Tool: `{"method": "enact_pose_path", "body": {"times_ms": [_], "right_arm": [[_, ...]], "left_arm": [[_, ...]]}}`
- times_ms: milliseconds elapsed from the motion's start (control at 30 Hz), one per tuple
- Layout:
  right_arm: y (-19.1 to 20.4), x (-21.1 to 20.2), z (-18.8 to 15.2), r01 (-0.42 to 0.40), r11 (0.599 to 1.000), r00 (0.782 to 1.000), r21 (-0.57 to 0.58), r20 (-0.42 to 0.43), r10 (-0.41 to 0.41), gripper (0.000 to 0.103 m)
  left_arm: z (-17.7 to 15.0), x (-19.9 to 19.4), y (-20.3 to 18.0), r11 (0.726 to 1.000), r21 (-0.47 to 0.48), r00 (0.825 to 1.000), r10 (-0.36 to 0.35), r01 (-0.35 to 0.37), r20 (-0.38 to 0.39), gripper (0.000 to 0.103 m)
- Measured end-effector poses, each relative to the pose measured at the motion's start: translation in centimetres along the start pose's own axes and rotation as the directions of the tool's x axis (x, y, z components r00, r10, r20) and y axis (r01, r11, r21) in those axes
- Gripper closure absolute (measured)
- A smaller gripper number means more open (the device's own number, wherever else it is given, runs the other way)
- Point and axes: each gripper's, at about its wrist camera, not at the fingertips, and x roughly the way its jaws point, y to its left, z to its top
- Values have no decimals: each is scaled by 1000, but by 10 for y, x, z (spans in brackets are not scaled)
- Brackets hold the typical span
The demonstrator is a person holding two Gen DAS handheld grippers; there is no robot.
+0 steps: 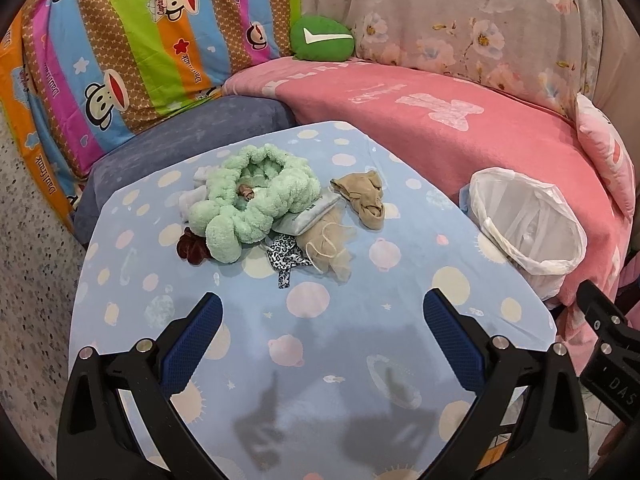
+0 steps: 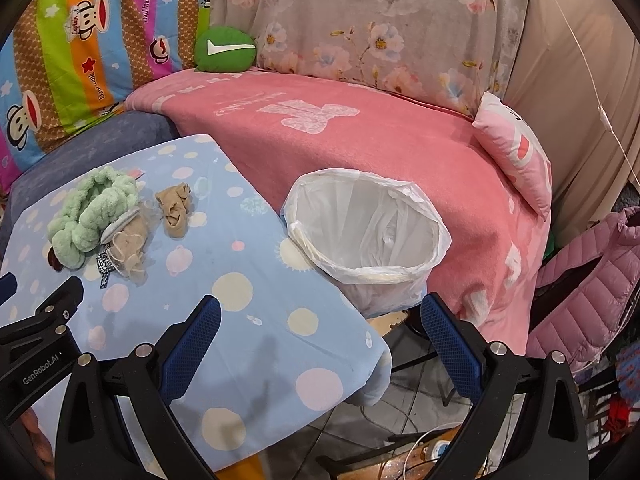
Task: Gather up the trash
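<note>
A pile of soft items lies on the blue dotted tablecloth (image 1: 320, 360): a fluffy green headband (image 1: 248, 200), a beige sock (image 1: 366, 196), a beige mesh pouch (image 1: 328, 244), a leopard-print ribbon (image 1: 286, 260), a grey packet (image 1: 308, 214) and a dark red scrunchie (image 1: 192, 246). A bin lined with a white bag (image 1: 528, 224) stands at the table's right edge, open and empty-looking (image 2: 368, 232). My left gripper (image 1: 322, 312) is open and empty, short of the pile. My right gripper (image 2: 320, 312) is open and empty, near the bin's front rim. The pile also shows in the right wrist view (image 2: 100, 220).
A pink blanket (image 1: 460, 128) covers the sofa behind the table, with a green cushion (image 1: 322, 38), a pink pillow (image 2: 516, 152) and a striped monkey-print quilt (image 1: 120, 52). A pink padded jacket (image 2: 592, 280) hangs at right. Cables lie on the tiled floor (image 2: 420, 408).
</note>
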Motion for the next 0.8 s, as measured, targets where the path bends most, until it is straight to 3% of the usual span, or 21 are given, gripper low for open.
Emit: {"method": "enact_pose_path", "body": {"times_ms": [400, 533, 633, 800], "right_arm": [[36, 31, 15, -11, 1000, 1000, 12, 8, 11, 7], [49, 46, 20, -28, 999, 1000, 21, 6, 27, 7], [58, 61, 22, -35, 999, 999, 27, -8, 35, 7], [72, 77, 23, -51, 998, 998, 35, -29, 52, 7]], "left_arm": [[12, 59, 60, 1000, -6, 999, 10, -10, -37, 7], [15, 83, 80, 998, -59, 998, -16, 12, -67, 7], [16, 97, 84, 993, -101, 995, -68, 60, -76, 7], [18, 123, 77, 993, -95, 991, -84, 75, -100, 7]]}}
